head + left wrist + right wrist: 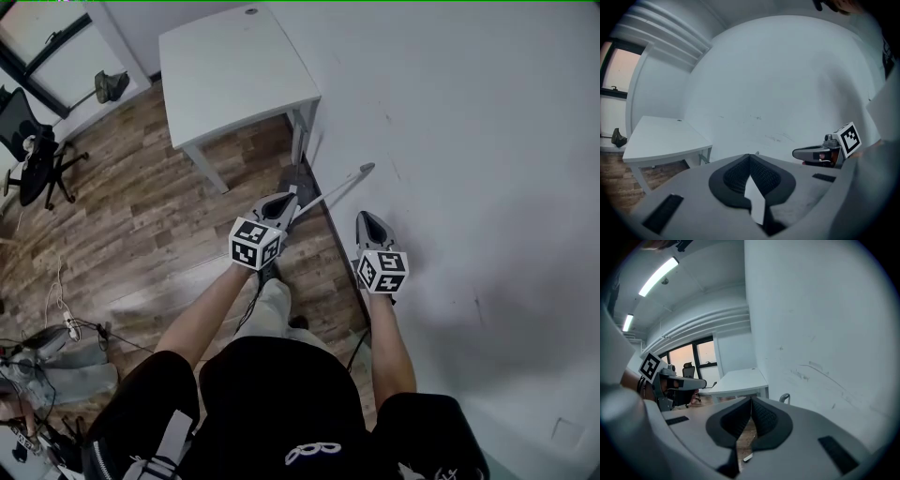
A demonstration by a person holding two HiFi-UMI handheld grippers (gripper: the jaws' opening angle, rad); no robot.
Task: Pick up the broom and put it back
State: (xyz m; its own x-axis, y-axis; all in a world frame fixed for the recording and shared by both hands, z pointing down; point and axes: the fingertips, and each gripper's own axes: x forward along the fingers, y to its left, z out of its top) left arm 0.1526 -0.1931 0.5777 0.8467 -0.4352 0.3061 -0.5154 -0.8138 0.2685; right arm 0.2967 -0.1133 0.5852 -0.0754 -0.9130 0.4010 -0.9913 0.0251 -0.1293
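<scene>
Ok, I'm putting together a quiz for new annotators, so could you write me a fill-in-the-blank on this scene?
The table by the wall is ___ in colour. The floor is laid with ___ planks. The right hand-held gripper has its jaws ___.
Missing words: white; wooden; shut.

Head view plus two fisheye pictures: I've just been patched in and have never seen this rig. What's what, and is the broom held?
No robot: a person carries a hand-held gripper in each hand. The head view looks down from the person's head: left hand-held gripper, right hand-held gripper. The other two pictures look along each one's own jaws. Below is a wood floor, with a white table by the wall. The broom shows as a thin handle slanting toward the wall, its looped end just ahead of both. Both pairs of jaws look shut with nothing pinched, so the broom seems not held.
</scene>
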